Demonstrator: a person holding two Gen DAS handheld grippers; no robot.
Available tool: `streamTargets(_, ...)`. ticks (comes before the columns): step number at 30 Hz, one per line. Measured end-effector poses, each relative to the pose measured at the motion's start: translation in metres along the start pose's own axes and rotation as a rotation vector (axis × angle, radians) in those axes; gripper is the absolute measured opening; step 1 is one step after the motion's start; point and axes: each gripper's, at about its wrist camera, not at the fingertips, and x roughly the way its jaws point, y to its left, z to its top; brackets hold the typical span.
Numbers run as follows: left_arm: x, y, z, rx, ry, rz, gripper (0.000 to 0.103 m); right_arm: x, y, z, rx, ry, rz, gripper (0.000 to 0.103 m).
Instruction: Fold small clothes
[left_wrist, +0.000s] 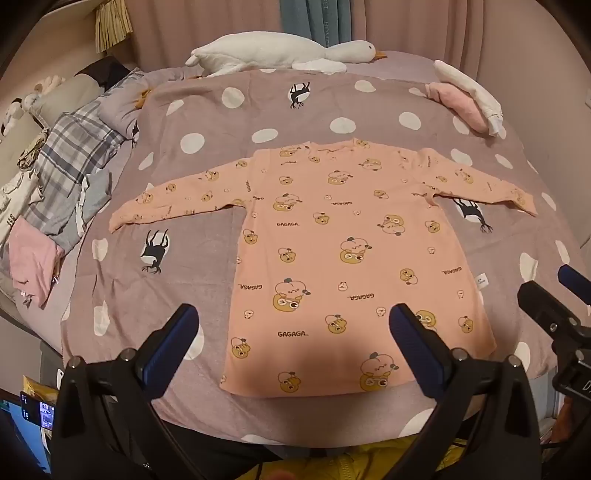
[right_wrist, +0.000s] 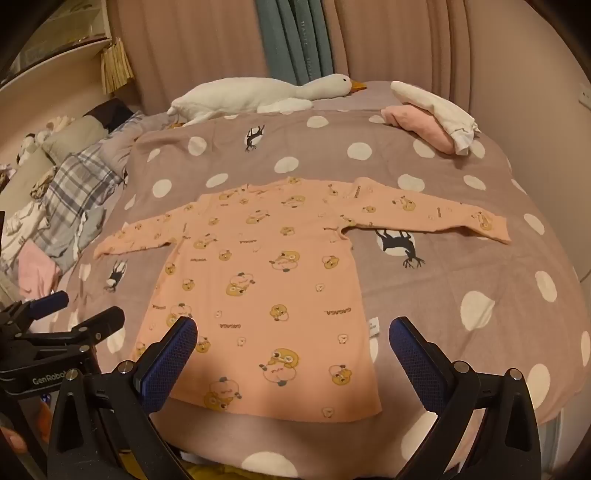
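A small peach-pink long-sleeved shirt (left_wrist: 343, 258) printed with cartoon animals and the word GAGAGA lies flat and unfolded on the bed, on a mauve blanket with white polka dots and black animal figures (left_wrist: 192, 236). Both sleeves are spread out to the sides, the neckline points away toward the curtains, and the hem lies nearest the cameras. The left tool (left_wrist: 293, 343), with blue-padded black fingers, hovers above the hem with its fingers spread wide apart and nothing between them. The right tool (right_wrist: 293, 350) is likewise spread wide and empty, above the shirt's lower right part, beside a small white label (right_wrist: 373, 326) at the side seam. A long white plush goose (left_wrist: 280, 51) lies across the far edge of the bed. At the far right corner sits a folded pink garment (right_wrist: 417, 125) with a white cloth item (right_wrist: 436, 107) on it, possibly also folded clothing. A grey plaid cloth (left_wrist: 77, 147) lies rumpled at the left.
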Motion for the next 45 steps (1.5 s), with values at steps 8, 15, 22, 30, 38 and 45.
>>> streamTargets(8,0.012,-0.003,0.0,-0.001,0.026,-0.026,0.103,0.001,-0.001,-0.001,-0.003,-0.005,0.006,0.103)
streamTargets(15,0.006,-0.005,-0.002,0.012,0.014,-0.039,0.103,0.001,-0.002,-0.001,0.006,-0.001,0.007,0.103)
streamTargets(22,0.007,-0.005,-0.002,0.013,0.02,-0.042,0.103,0.002,-0.001,-0.001,0.008,0.003,0.006,0.103)
streamTargets(30,0.008,-0.005,-0.003,0.014,0.025,-0.045,0.103,0.003,0.001,-0.002,-0.002,0.005,0.007,0.103)
streamTargets(38,0.008,-0.006,-0.003,0.019,0.026,-0.048,0.103,0.005,0.002,-0.001,0.0,0.006,0.008,0.103)
streamTargets(45,0.011,-0.006,-0.003,0.021,0.025,-0.047,0.103,0.004,0.003,0.002,0.005,0.008,0.007,0.103)
